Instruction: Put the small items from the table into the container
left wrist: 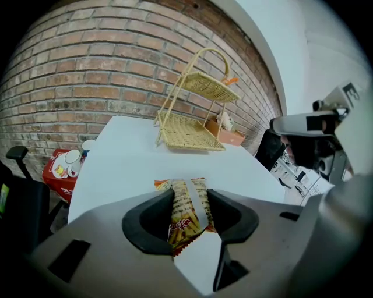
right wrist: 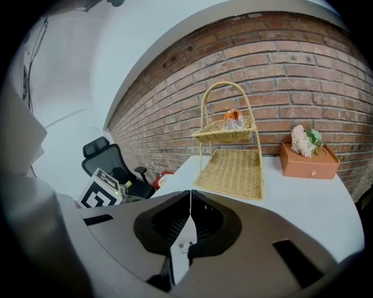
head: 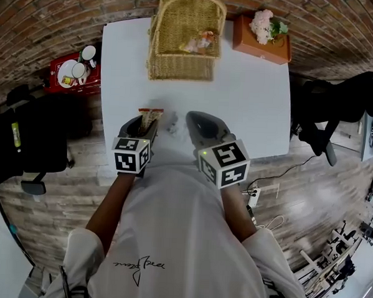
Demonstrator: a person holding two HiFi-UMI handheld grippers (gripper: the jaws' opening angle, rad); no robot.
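White table (head: 251, 99), extending ahead of both grippers; its near edge is hidden behind the grippers and the person's shirt. Two-tier wicker basket (head: 183, 42), the container, at the far edge, well ahead of the left gripper (head: 144, 125) and slightly to its right. Orange box (head: 262, 44) bearing flowers (head: 263, 23), ahead of the right gripper (right wrist: 190, 201) and beside the basket. Red stand (head: 72, 71) with cups, off the table to the left of the left gripper. The left gripper's jaws stand fairly wide and clamp an upright snack packet (left wrist: 183, 215) between their pads; the packet's top projects past the fingertips, its lower end is cut off behind the jaw bodies, and its print is too small to read. It cannot be told if the packet touches the table. The right gripper's jaws are pressed together with nothing between them, beside the left gripper. Small orange-and-white item (right wrist: 233, 118) in the basket's upper tier, too small to identify.
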